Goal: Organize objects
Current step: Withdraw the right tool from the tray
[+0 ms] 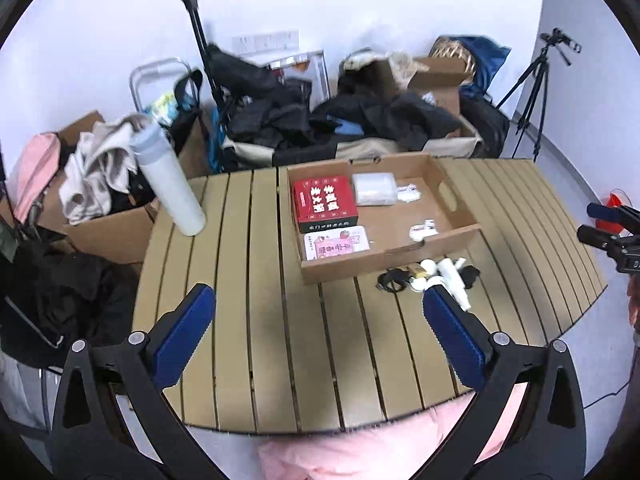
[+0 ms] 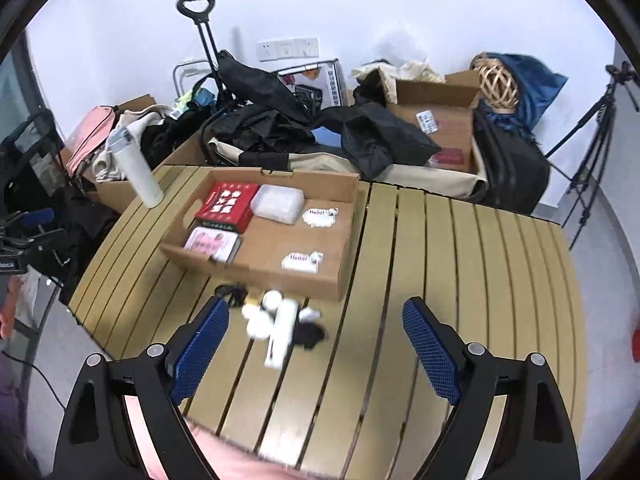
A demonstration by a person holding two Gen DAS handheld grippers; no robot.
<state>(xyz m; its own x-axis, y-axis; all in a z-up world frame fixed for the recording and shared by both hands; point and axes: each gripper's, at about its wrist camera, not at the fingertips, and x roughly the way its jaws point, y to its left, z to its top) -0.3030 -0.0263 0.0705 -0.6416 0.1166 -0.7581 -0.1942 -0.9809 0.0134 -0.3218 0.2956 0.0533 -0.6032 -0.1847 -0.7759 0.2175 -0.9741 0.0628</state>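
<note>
We hold both tools above the near edge of the slatted surface (image 1: 248,280), and neither carries anything: the left tool (image 1: 320,328) has its blue fingers (image 1: 186,332) spread wide apart, and the right tool (image 2: 316,344) stands just as wide.

We judge the sorting to be partway along, with a pick about to begin. What remains loose is a small cluster of objects (image 2: 280,320) on the surface just in front of the cardboard tray (image 2: 256,270), close against its near wall: a white tube (image 2: 282,330), a few small white round pieces (image 2: 272,300), a black cord (image 2: 230,291) and a dark scrap (image 2: 308,334). The right tool is nearer to this cluster, which lies just ahead of its left finger. The next move, as we see it, calls for bringing one tool down over a single piece, closing on it, and lifting it over the tray wall.

The pieces lie touching or overlapping, so gripping one cleanly may disturb its neighbours, and the round ones could roll.

Inside the tray sit a red box (image 1: 324,200) and a pink packet (image 1: 336,245) toward its left end, a clear plastic packet (image 1: 374,189) behind, and two white stickers (image 2: 302,262) on the open floor, where room remains.

At the far left corner of the surface a white bottle (image 1: 168,184) stands, well apart from the tray. Beyond the surface lie heaped clothes, boxes and a tripod (image 1: 536,92).
</note>
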